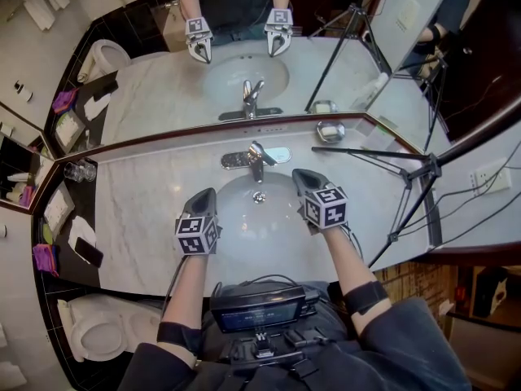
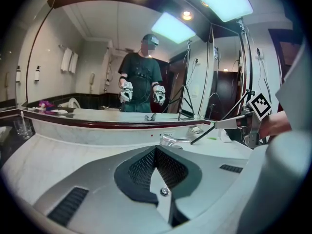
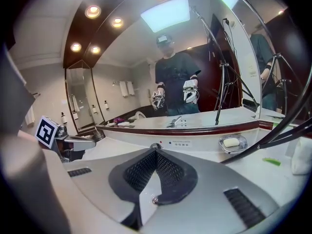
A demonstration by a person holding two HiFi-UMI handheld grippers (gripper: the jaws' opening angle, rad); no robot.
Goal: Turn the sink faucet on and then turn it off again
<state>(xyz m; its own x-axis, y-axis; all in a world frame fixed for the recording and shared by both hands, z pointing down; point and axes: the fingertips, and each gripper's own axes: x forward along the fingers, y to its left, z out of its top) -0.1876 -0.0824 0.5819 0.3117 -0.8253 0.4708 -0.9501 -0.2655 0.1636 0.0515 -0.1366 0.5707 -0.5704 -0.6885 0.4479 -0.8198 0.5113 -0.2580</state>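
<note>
A chrome faucet [image 1: 256, 160] with a single lever stands on the marble counter behind the white sink basin [image 1: 244, 226]. I see no water stream. My left gripper [image 1: 209, 193] hovers over the basin's left rim, shut and holding nothing, a little short and left of the faucet. My right gripper [image 1: 298, 174] hangs over the basin's right rim, just right of the faucet, also shut and holding nothing. In the left gripper view the shut jaws [image 2: 155, 148] point at the faucet [image 2: 171, 140]. In the right gripper view the shut jaws [image 3: 156, 150] hide most of the faucet.
A wall mirror [image 1: 163, 80] rises behind the counter. A soap dish [image 1: 330, 130] sits at the back right, next to black tripod legs [image 1: 383, 155] that cross the counter. Glasses [image 1: 79, 170] stand at the far left. A toilet [image 1: 96, 329] is at lower left.
</note>
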